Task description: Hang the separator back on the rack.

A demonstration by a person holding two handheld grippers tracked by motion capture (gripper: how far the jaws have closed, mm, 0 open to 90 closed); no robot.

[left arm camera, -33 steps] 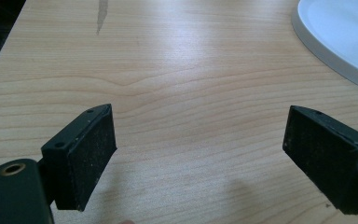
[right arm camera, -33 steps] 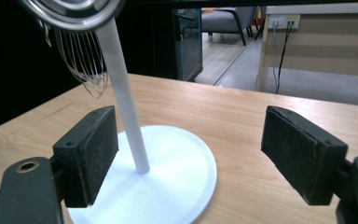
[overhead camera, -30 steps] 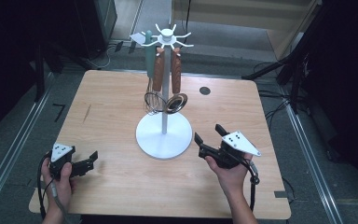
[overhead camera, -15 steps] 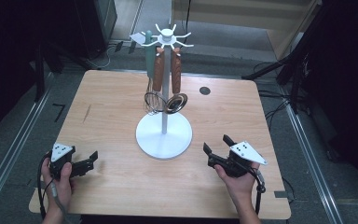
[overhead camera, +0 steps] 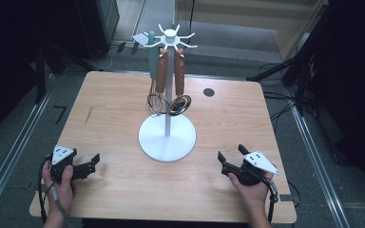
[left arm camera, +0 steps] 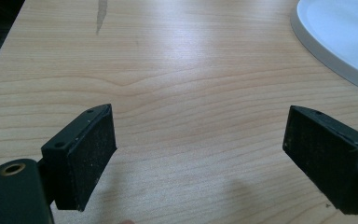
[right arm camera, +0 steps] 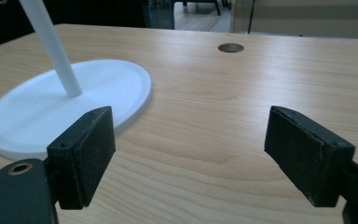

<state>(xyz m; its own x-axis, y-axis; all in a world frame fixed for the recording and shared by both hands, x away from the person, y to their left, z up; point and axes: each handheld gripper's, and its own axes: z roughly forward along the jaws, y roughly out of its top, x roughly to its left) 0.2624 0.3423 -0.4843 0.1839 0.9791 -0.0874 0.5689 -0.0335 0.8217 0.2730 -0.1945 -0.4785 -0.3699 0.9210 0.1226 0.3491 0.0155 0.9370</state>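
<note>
Both jaw pairs gape empty; the utensil stand (overhead camera: 167, 137) sits at eleven o'clock from the right gripper (overhead camera: 230, 160), nearer than from the left gripper (overhead camera: 92, 161).

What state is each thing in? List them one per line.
Left gripper: open, empty, low over the table.
Right gripper: open, empty, low over the table.
Utensil stand: upright on the table.
Whisk: hanging from the stand.
Strainer: hanging from the stand beside the whisk.
Green-handled utensil: hanging from the stand.
Table: bare wood, one round hole.
</note>
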